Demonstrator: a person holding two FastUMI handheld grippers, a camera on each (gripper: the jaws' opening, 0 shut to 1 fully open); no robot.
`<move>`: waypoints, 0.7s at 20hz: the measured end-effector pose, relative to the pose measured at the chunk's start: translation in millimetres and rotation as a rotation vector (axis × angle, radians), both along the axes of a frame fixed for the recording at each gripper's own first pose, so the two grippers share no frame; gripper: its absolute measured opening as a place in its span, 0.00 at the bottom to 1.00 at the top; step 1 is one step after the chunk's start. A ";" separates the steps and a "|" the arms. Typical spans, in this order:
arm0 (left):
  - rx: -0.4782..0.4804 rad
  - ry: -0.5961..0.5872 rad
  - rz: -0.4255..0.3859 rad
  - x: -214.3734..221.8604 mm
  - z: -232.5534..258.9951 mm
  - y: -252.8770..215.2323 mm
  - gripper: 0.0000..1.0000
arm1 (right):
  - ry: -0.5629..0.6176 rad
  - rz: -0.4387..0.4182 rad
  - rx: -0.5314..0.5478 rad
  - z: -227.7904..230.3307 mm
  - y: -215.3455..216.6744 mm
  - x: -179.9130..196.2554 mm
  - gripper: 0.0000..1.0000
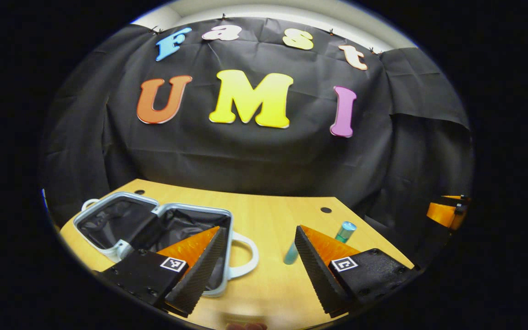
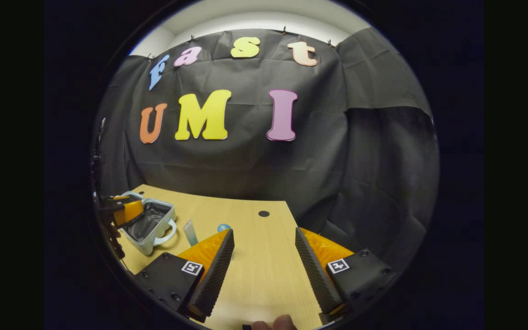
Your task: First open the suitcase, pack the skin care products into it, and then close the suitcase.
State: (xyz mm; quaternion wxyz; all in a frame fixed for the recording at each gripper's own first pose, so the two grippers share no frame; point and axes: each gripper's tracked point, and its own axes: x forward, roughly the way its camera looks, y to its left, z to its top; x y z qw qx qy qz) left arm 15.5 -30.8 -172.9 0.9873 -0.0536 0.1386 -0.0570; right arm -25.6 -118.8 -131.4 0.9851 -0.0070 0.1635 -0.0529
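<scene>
One step down I'd say: suitcase (image 1: 154,229) lies open at 9 o'clock on the table (image 1: 268,220), tube (image 1: 344,231) unpacked at 3. Left tool (image 1: 259,270) and right tool (image 2: 264,270) both spread, empty.

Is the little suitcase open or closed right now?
Open. The suitcase lies flat on the table with both halves spread, showing dark lining inside.

you get dim, even overhead light, soft shadows on the pale wooden table (image 1: 273,215), sharp focus, and heavy fisheye bending at the edges.
</scene>
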 end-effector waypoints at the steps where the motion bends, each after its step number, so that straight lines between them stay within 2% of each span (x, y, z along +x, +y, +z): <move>1: 0.006 0.013 -0.019 3.8 -10.0 -11.5 0.99 | 0.010 0.001 -0.003 -3.5 -2.6 -3.2 0.80; 6: 0.042 0.107 -0.115 32.4 -75.0 -62.3 0.99 | 0.053 0.019 -0.051 -13.6 -17.5 -16.4 0.80; 10: 0.074 0.232 -0.124 51.2 -132.5 -75.3 0.99 | 0.083 -0.003 -0.071 -20.1 -34.3 -24.2 0.80; 14: 0.071 0.313 -0.117 74.8 -163.2 -82.1 0.99 | 0.099 -0.040 -0.075 -22.8 -50.2 -27.6 0.80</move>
